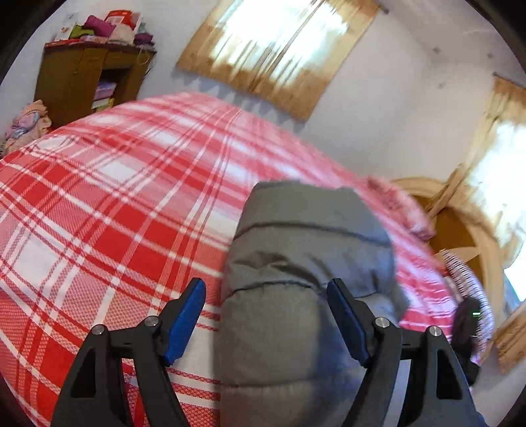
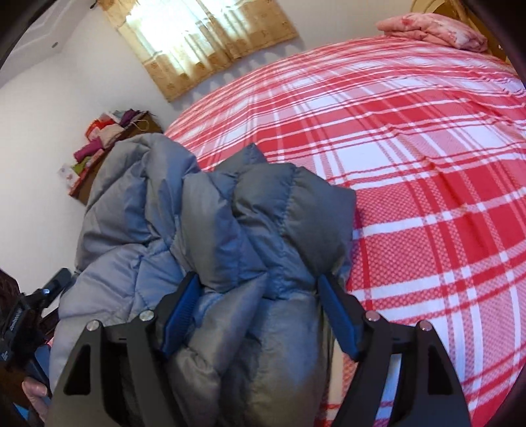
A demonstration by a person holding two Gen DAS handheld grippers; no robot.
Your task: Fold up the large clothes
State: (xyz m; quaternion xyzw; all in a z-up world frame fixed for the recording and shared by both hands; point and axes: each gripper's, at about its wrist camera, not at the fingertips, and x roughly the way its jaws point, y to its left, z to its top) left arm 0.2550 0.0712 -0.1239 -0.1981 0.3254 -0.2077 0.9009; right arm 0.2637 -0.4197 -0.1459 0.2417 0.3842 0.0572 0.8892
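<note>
Left gripper (image 1: 265,315): black arms, blue pads, jaws spread wide. A quilted grey puffer jacket (image 1: 305,249) runs up between them; the left pad (image 1: 185,320) stands clear of the fabric, and whether the right pad (image 1: 345,323) touches it I cannot tell. Nothing clamped, so it reads as released.

Right gripper (image 2: 259,308): same build, jaws also wide. The same jacket (image 2: 210,236) bulges between the fingers in the right wrist view. The fabric sits against or just beside both pads with no visible squeeze, so released here too.

The jacket is bunched and folded over on itself, grey outer and blue-grey lining both showing, lying on the near part of a bed with a red-and-white plaid bedcover (image 2: 411,184). In the right wrist view it sits at the left part of the bed, with the left gripper's black body (image 2: 49,292) and a hand (image 2: 34,392) at the frame's lower left edge.

Further out: a folded pink blanket (image 2: 434,31) at the far end of the bed, by a wooden headboard (image 1: 457,230). A brown wooden cabinet (image 1: 82,78) stands against the white wall with a stack of folded cloths (image 1: 108,28) on top. Tan curtains (image 1: 279,49) cover a bright window beyond the bed; the left wrist view is motion-blurred.
</note>
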